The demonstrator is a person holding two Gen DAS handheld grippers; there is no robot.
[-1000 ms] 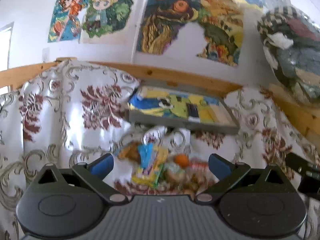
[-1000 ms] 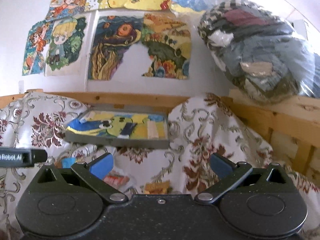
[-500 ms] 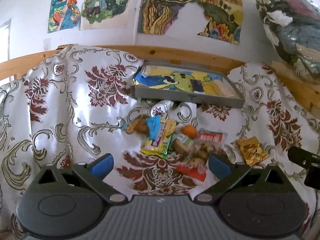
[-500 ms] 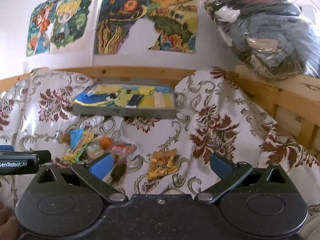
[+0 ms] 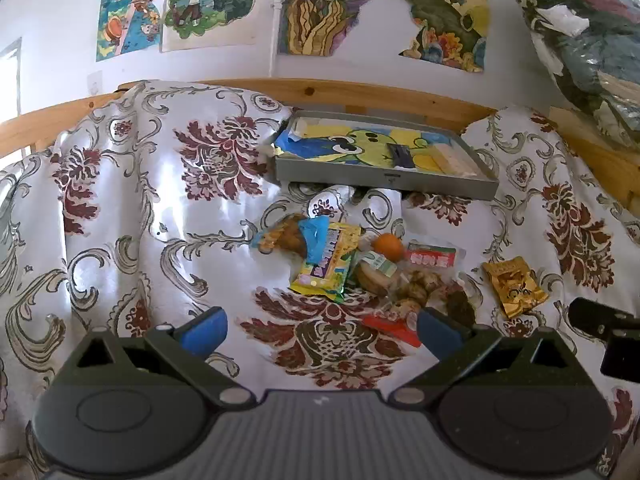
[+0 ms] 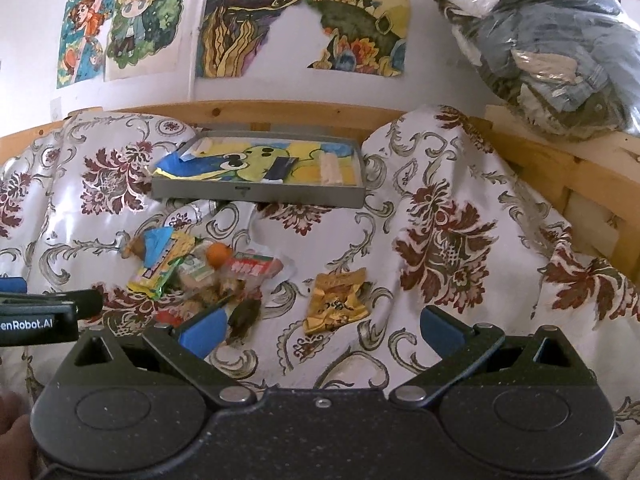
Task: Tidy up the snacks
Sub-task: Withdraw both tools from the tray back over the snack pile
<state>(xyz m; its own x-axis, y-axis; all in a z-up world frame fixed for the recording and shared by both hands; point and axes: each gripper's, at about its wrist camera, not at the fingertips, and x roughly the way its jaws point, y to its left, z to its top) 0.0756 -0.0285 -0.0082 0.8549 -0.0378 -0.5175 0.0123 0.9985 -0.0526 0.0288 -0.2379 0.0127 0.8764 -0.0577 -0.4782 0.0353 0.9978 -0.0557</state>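
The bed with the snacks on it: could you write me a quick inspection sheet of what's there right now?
Surface: floral bedspread, rumpled.
Job's things: snack pile with an orange; gold packet lying apart to its right; grey tray behind, lined with a cartoon picture.
Clutter: nothing seen.
Grippers: left gripper and right gripper both open, empty, above the spread.
Cables: nothing seen.
Surroundings: wooden bed frame, posters on the wall, bagged clothes at upper right.
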